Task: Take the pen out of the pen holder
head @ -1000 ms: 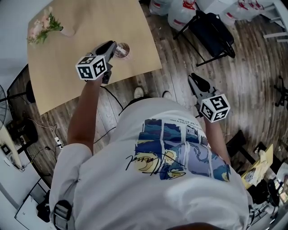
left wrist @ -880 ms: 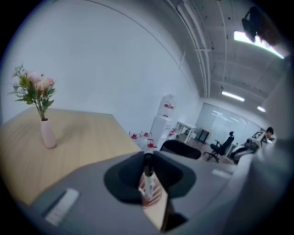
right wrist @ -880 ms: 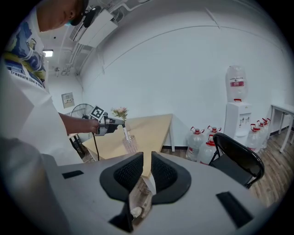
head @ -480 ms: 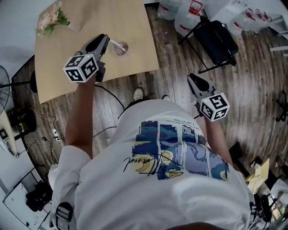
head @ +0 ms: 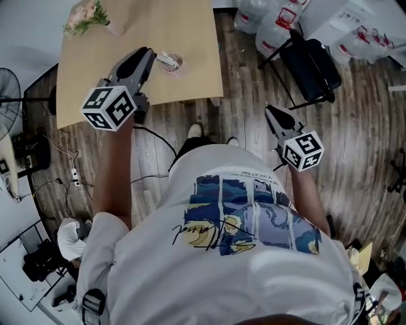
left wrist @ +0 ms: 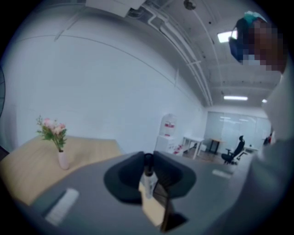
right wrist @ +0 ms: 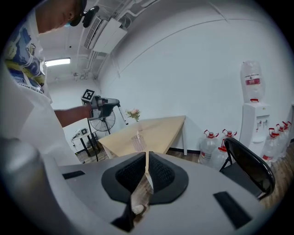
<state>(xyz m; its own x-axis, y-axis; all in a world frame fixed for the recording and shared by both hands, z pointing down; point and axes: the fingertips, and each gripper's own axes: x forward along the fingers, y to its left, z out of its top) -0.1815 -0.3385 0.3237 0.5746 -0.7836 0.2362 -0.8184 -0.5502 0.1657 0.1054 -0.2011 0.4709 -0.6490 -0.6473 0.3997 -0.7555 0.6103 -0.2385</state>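
My left gripper [head: 151, 53] is raised over the wooden table [head: 127, 76], shut on a white pen with a black cap [head: 166, 60]. In the left gripper view the pen [left wrist: 148, 180] stands clamped between the dark pads of that gripper [left wrist: 148, 160]. From the right gripper view the pen [right wrist: 123, 115] hangs from the left gripper [right wrist: 106, 106] well above the clear mesh pen holder [right wrist: 138, 142], which stands on the table near its edge [head: 172, 63]. My right gripper [head: 271, 109] stays off the table over the floor, its jaws [right wrist: 146, 158] shut on nothing.
A small vase of pink flowers [head: 89, 16] stands at the table's far corner. A black chair [head: 311, 60] and several water bottles [right wrist: 216, 144] are to the right, by a water dispenser [right wrist: 253, 110]. A fan [right wrist: 104, 123] and cables [head: 70, 178] are on the left.
My left gripper has lifted upward with the pen, drawing it out of the pen holder. The right gripper has hardly shifted.
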